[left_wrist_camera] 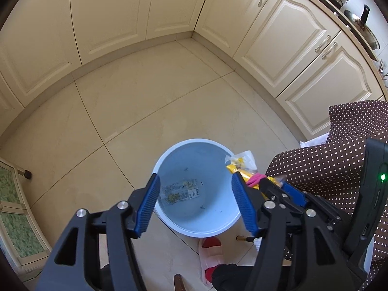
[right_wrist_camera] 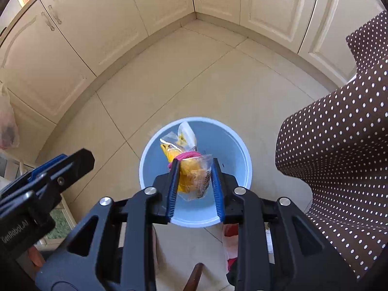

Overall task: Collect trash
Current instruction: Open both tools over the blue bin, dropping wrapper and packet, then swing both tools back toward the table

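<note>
Two items of trash on record, one binned and one in transit; receptacle: round pale-blue plastic waste bin [left_wrist_camera: 197, 228], standing on the beige tiled kitchen floor [left_wrist_camera: 145, 111] in front of cream cabinet doors [left_wrist_camera: 109, 12], near the edge of a brown white-dotted cloth [right_wrist_camera: 339, 145] at right.

Item 1: flat clear printed wrapper [left_wrist_camera: 180, 192], lying on the bin's bottom, left of centre; judged done.

Item 2: crumpled clear plastic bag with yellow contents and a pink band [right_wrist_camera: 191, 172]; held between the blue ribbed pads of the right tool [right_wrist_camera: 195, 189], which is closed partway onto the bag's lower half; in the right wrist view the bag hangs over the bin's opening, while the left wrist view puts it by the right rim, so whether it is fully over the opening cannot be told; not yet released.

Left tool [left_wrist_camera: 196, 203]: pads wide apart, nothing between them, poised above the bin with the rim framed between the pads.

Status: collection judged well along; remaining step for item 2 is to let go so the bag drops inside.

Other trash: none visible on the floor shown; a pinkish plastic bag [right_wrist_camera: 8, 126] hangs at far left, contents unclear, and whether it belongs to the task cannot be told; red-and-white slipper [left_wrist_camera: 211, 254] near the bin, not trash.
</note>
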`<control>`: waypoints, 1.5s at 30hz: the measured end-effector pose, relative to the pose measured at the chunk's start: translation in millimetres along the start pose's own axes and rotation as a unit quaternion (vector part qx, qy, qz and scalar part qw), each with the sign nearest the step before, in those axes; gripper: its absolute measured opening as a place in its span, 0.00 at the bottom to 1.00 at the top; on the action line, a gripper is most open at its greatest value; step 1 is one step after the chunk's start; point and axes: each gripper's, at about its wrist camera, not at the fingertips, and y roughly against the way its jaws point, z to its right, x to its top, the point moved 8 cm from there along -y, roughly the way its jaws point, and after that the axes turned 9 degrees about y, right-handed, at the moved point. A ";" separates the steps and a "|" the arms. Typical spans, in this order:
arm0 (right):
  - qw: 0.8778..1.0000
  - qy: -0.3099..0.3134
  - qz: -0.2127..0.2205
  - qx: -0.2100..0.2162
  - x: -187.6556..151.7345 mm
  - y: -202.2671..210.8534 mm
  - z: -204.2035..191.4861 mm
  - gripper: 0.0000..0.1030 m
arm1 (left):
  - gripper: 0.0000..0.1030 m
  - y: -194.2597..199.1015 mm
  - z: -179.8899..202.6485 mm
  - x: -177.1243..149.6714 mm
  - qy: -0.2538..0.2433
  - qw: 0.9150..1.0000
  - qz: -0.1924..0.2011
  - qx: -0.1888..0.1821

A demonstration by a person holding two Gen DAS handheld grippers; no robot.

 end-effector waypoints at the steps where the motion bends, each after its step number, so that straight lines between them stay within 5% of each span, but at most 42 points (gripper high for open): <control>1: 1.000 0.001 0.000 -0.001 1.3 1.3 -0.7 0.26 | 0.61 1.6 -0.8 -0.4 0.001 1.000 0.002 0.003; 5: 1.000 0.002 0.016 -0.012 4.5 12.9 -1.2 0.50 | 0.64 15.0 2.1 0.5 0.000 1.000 0.019 0.007; 12: 0.998 0.009 0.053 -0.029 5.5 57.6 8.2 0.50 | 0.65 55.9 13.7 0.3 -0.015 0.999 0.051 0.005; 21: 0.983 0.005 0.166 -0.078 -4.4 189.0 44.7 0.53 | 0.68 154.5 73.5 -20.1 -0.077 0.989 0.124 -0.031; 32: 0.943 -0.030 0.285 -0.169 -78.9 359.1 106.5 0.58 | 0.73 266.0 189.5 -84.2 -0.187 0.959 0.182 -0.110; 39: 0.916 -0.087 0.310 -0.240 -154.6 436.7 166.3 0.59 | 0.74 292.2 250.7 -140.0 -0.269 0.935 0.183 -0.144; 45: 0.900 -0.145 0.304 -0.276 -199.8 463.3 218.8 0.62 | 0.74 296.0 300.7 -179.8 -0.319 0.917 0.158 -0.179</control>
